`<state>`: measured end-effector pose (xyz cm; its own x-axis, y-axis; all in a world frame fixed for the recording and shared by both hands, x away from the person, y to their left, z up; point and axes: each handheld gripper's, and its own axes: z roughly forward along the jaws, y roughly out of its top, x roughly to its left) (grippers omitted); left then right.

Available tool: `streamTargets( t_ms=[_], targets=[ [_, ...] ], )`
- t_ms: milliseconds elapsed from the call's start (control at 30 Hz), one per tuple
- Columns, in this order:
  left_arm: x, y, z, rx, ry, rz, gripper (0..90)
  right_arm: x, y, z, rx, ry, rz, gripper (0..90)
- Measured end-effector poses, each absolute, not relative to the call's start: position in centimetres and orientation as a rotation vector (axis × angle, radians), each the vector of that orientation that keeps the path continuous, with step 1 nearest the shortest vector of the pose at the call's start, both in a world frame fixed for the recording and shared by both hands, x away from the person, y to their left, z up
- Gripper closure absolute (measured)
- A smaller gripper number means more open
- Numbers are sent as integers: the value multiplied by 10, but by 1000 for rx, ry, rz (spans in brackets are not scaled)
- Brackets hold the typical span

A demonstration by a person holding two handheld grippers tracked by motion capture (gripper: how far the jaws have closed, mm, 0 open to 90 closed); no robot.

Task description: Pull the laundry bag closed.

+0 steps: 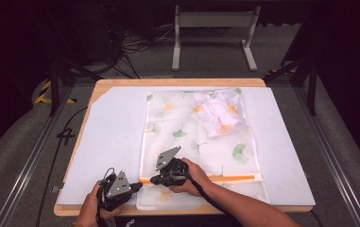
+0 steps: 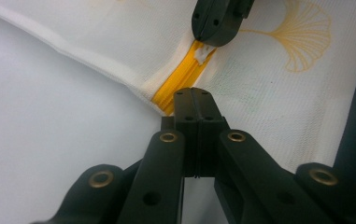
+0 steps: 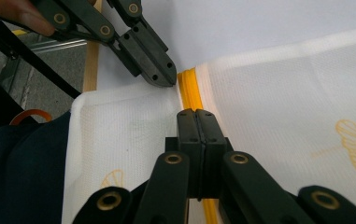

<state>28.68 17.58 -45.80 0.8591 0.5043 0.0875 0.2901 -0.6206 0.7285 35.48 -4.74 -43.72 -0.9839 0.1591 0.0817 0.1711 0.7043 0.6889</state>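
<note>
Now both grippers clamp the orange zipper [image 1: 225, 178] of the mesh bag [image 1: 201, 142].
Left gripper [image 1: 137, 186] anchors the 9 o'clock end; right gripper [image 1: 155, 179], jaws pinched together on the pull, should tug straight toward 3 o'clock.

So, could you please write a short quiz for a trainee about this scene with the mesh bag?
1. True or false: the white mesh laundry bag printed with ginkgo leaves lies on a white board.
2. What colour is the bag's zipper?
A green
B orange
C black
3. Fill in: the crumpled white cloth sits at the bag's ____ end from the person.

Key: 1 true; 2 B; 3 far.
</note>
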Motion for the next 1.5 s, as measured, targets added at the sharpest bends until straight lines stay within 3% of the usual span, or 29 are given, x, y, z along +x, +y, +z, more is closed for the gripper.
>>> streamTargets(
  t_ms=[1500],
  targets=[
    [288, 176, -458, 2280, 575, 356, 900, 348, -91, -431, -339, -2928, -1156, 900]
  ],
)
